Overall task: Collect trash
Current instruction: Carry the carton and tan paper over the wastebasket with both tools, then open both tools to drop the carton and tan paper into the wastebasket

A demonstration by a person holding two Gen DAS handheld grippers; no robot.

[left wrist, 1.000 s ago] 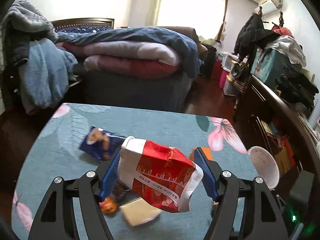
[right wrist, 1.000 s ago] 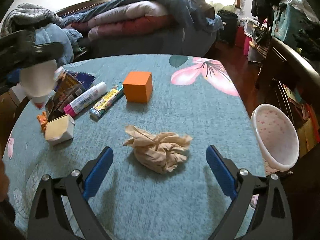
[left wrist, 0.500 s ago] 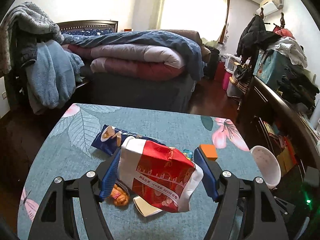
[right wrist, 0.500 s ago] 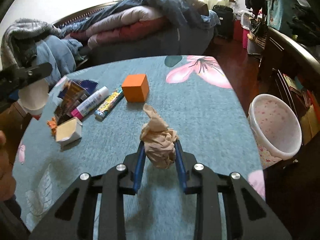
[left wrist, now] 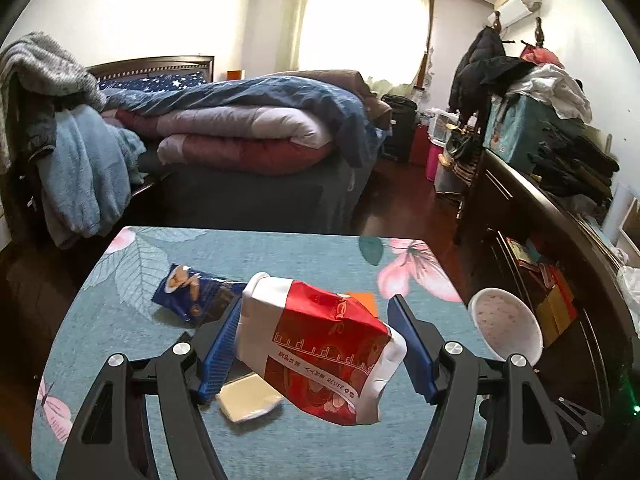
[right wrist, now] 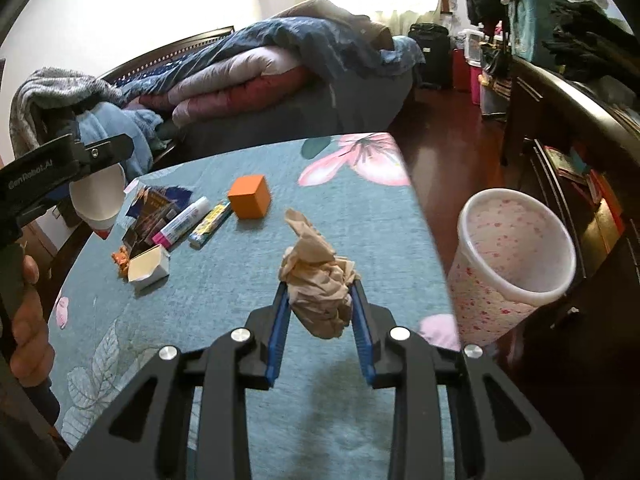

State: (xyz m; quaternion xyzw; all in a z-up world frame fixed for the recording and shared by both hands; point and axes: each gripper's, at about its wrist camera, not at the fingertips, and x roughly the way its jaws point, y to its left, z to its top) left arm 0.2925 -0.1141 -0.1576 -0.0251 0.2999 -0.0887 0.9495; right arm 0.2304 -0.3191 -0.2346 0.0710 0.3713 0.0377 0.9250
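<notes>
My left gripper (left wrist: 316,332) is shut on a crumpled red and white paper cup (left wrist: 320,344) and holds it above the teal table (left wrist: 280,248). It also shows in the right wrist view (right wrist: 98,200), at the far left. My right gripper (right wrist: 320,312) is shut on a crumpled beige paper wad (right wrist: 316,276), lifted off the table near its right edge. A white speckled trash bin (right wrist: 516,256) stands on the floor just right of the table; it also shows in the left wrist view (left wrist: 506,330).
On the table lie an orange cube (right wrist: 250,196), a pink and white tube (right wrist: 186,222), a candy wrapper stick (right wrist: 210,224), a small open white box (right wrist: 148,268), dark snack wrappers (right wrist: 154,208) and a blue snack bag (left wrist: 192,294). A bed and a dark sideboard stand beyond.
My right gripper closed on the paper wad and lifted it off the table. My left gripper rose with the cup in it.
</notes>
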